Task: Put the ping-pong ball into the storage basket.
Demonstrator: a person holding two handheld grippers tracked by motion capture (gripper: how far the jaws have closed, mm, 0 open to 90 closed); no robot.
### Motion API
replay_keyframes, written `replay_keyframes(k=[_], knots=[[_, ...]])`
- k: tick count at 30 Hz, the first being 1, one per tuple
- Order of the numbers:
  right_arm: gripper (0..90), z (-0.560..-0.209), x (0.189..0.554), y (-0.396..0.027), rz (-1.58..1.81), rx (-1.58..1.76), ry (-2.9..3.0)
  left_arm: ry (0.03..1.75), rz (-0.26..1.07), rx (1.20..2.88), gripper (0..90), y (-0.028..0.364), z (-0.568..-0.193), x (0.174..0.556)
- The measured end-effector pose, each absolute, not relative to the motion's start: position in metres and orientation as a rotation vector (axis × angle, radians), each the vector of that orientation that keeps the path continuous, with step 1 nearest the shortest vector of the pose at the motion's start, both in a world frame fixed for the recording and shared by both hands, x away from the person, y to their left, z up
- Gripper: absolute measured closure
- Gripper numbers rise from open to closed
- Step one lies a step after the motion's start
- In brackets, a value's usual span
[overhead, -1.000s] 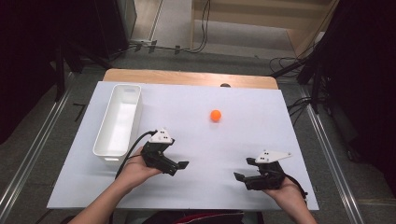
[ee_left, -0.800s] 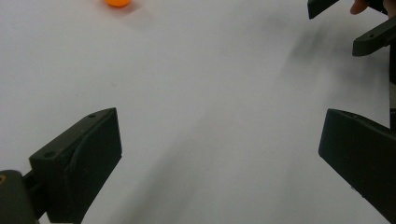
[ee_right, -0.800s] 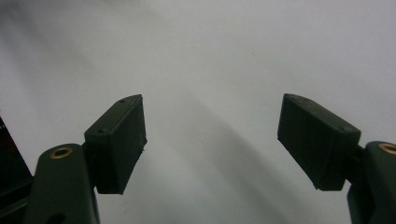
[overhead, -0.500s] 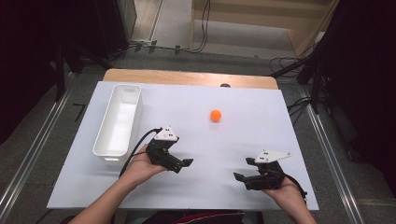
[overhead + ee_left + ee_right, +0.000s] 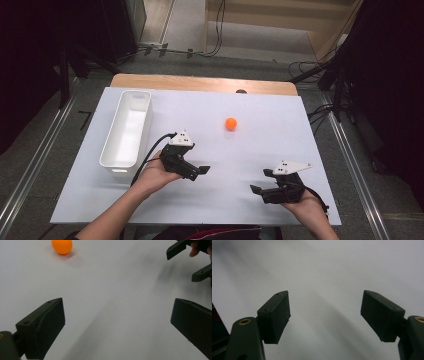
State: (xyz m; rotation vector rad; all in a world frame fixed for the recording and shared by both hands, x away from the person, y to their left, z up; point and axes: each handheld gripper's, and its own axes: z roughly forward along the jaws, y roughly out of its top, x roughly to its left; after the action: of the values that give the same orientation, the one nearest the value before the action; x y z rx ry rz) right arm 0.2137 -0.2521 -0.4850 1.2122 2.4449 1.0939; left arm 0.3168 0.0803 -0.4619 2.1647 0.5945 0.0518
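A small orange ball point(image 5: 230, 123) lies on the white tabletop point(image 5: 260, 140) near its middle. My left gripper point(image 5: 200, 171) hovers low over the table, to the near left of the ball, open with nothing between its jaws. In the left gripper view the ball point(image 5: 62, 246) sits far ahead at the upper left of the left gripper point(image 5: 118, 315), and the right gripper point(image 5: 190, 261) shows at the top right. My right gripper point(image 5: 260, 181) is held near the front right edge, pointing left, also open and holding nothing. Bare table lies between the wide-apart jaws of the right gripper point(image 5: 325, 302).
A long white bin point(image 5: 126, 127) stands along the left side of the table, just left of the left hand. A wooden strip point(image 5: 200, 83) runs along the table's far edge. Cables lie on the floor beyond and to the right.
The left gripper has shifted a little to the right and slightly away from the person, towards the ball. The right gripper and the ball have stayed put.
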Motion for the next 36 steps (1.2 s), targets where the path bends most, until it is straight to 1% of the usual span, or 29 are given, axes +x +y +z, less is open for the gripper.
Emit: replay_keyframes(k=[11,36], knots=[[22.0,-0.485,0.214,-0.251,1.091,1.218,2.445,0.582,0.055,2.167,0.0,0.075,-0.460,0.320],[22.0,-0.485,0.214,-0.252,1.091,1.223,2.442,0.612,0.055,2.166,0.0,0.064,-0.459,0.337]])
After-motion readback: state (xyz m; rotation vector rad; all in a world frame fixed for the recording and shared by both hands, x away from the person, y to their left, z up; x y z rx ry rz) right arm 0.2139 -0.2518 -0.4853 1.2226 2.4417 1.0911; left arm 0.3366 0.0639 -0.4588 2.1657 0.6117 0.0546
